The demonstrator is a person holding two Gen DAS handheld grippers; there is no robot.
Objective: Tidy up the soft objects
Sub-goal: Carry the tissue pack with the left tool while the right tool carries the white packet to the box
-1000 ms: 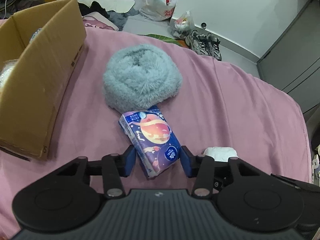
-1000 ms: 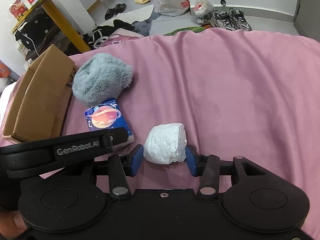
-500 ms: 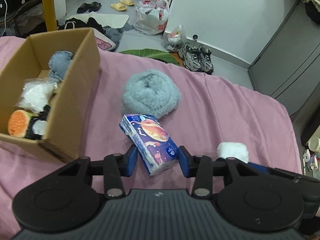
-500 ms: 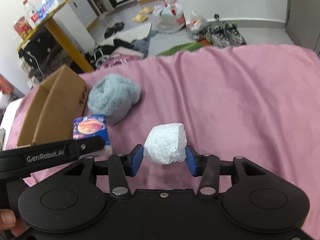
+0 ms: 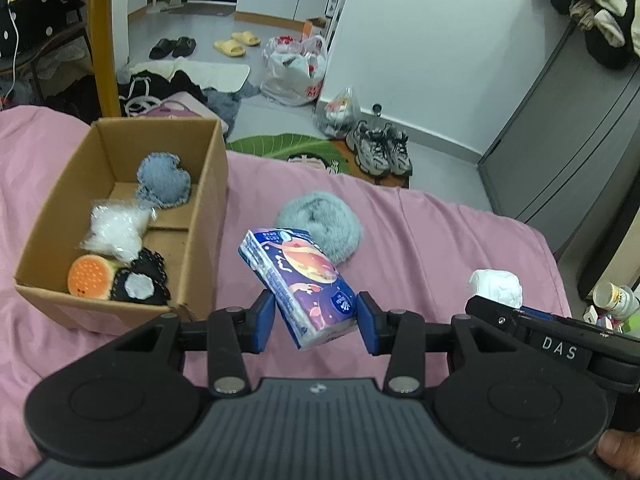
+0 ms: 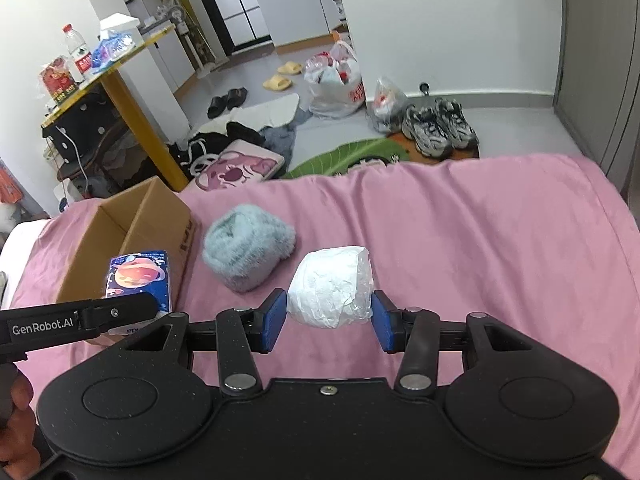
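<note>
My left gripper (image 5: 316, 322) is shut on a blue tissue pack (image 5: 300, 280) printed with planets, held tilted above the pink bedspread just right of the cardboard box (image 5: 208, 216). The box holds a denim heart, a white fluffy wad, an orange round toy and a black piece. My right gripper (image 6: 330, 322) is shut on a white wrapped bundle (image 6: 332, 284), lifted off the bed. A fluffy grey-blue hat (image 5: 320, 226) lies on the bed between both grippers and beyond them; it shows as the hat (image 6: 246, 252) in the right wrist view, beside the box (image 6: 152, 220) and tissue pack (image 6: 138, 278).
The pink bedspread (image 6: 480, 240) stretches wide to the right. Beyond the bed's far edge the floor holds sneakers (image 5: 380, 150), plastic bags (image 5: 296, 68), slippers and clothes. A yellow-legged table (image 6: 120, 96) stands at the left. A grey cabinet (image 5: 560, 140) is at the right.
Both grippers have risen from the bed with their loads, the tissue pack and the white bundle. The left view now looks down into the open box.
</note>
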